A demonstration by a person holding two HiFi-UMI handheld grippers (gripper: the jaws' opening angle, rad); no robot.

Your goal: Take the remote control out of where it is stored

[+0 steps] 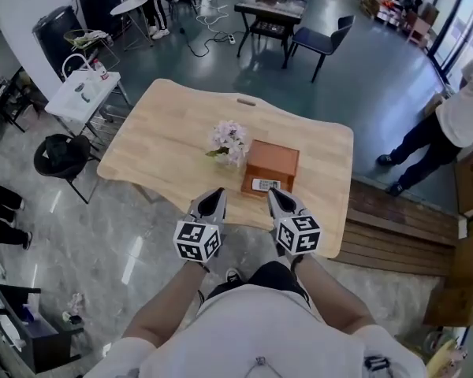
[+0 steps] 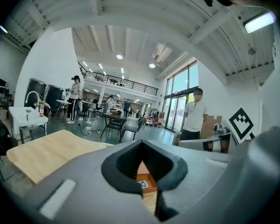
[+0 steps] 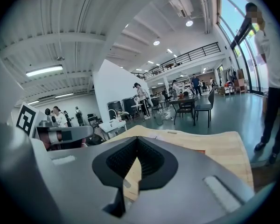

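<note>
A brown wooden box [image 1: 271, 166] with a white label on its near face stands on the light wooden table [image 1: 165, 132], beside a small vase of pale flowers [image 1: 229, 140]. No remote control shows in any view. My left gripper [image 1: 214, 198] hovers over the table's near edge, just left of the box, jaws together and empty. My right gripper [image 1: 277, 198] hangs just in front of the box, also shut and empty. In the left gripper view, the box [image 2: 142, 176] shows through the notch between the closed jaws of the left gripper [image 2: 142, 160]. The right gripper [image 3: 136, 160] looks along the tabletop.
A person [image 1: 449, 124] stands on the floor to the table's right, beyond a low wooden bench [image 1: 394, 227]. A black chair [image 1: 63, 156] and a white side table [image 1: 83, 93] stand to the left. A dark table with chairs [image 1: 270, 10] is farther back.
</note>
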